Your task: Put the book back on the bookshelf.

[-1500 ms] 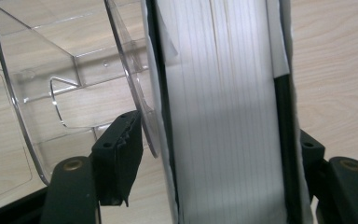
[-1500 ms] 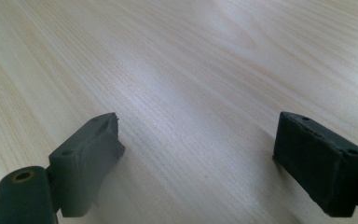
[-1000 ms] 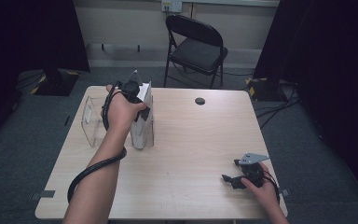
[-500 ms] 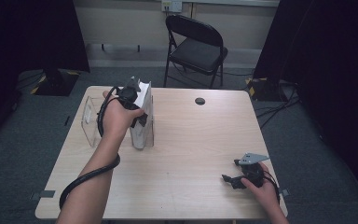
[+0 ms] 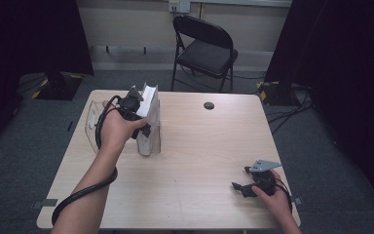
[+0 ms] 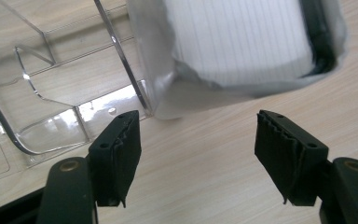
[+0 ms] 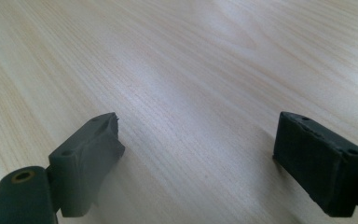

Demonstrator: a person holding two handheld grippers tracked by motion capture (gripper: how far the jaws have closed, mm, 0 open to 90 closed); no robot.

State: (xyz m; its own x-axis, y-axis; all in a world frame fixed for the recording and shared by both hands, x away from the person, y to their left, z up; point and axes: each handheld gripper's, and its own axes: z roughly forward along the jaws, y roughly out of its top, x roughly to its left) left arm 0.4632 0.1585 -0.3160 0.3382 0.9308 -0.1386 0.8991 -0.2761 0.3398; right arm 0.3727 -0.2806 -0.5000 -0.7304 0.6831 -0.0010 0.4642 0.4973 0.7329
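Beside the clear acrylic holder (image 5: 93,117) stands the upright translucent sleeve of white lined paper (image 6: 242,44), no writing legible; left gripper (image 6: 207,151) and right gripper (image 7: 198,161) gape, holding nothing.

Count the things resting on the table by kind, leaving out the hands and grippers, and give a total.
Clear plastic holders: 1
White bags: 1
Small black round things: 1
Total: 3

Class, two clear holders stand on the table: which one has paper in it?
The right-hand holder, beside the left gripper: white lined sheets stand in it. The holder to its left is empty.
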